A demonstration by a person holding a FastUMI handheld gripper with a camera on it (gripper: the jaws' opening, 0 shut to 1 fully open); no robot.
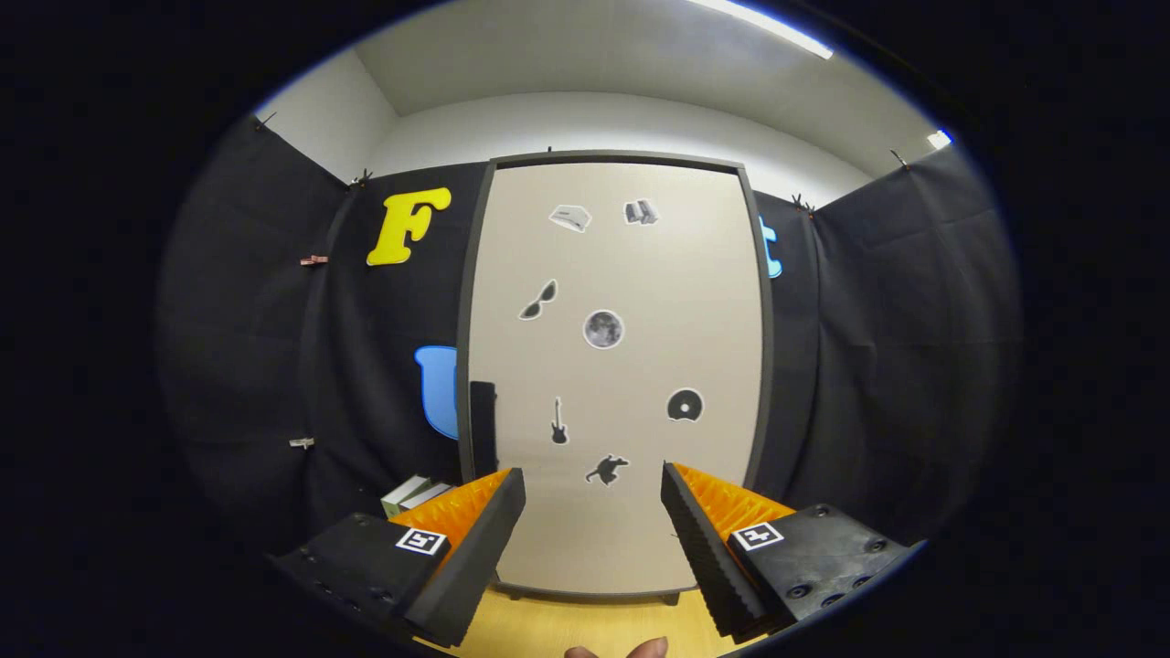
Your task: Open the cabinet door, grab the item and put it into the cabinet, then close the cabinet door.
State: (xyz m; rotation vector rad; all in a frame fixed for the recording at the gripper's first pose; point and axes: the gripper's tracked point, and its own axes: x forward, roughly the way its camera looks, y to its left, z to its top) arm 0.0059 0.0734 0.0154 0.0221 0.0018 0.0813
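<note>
The item [416, 494] is showing as little more than a pale box-like corner with a greenish side, peeking out just left of the cabinet's lower left corner — the gripper's left finger is covering the rest, so what it is stays hard to tell. At the foot of the cabinet, between the finger bases, a couple of fingertips [631, 651] of a person's hand are poking into sight, the hand itself cut off.

The cabinet door [617, 366] is standing shut, a tall beige panel in a dark grey frame, resting on a light wooden surface [585, 626]. A black handle [483, 428] is sitting on the door's left edge, low down. Small stickers are scattered over the panel — sunglasses, a moon disc, a guitar, a record and a few shapes too small to make out.

The gripper [593, 493] is facing the lower part of the door with its fingers spread wide, pinching nothing, the panel showing between them.
</note>
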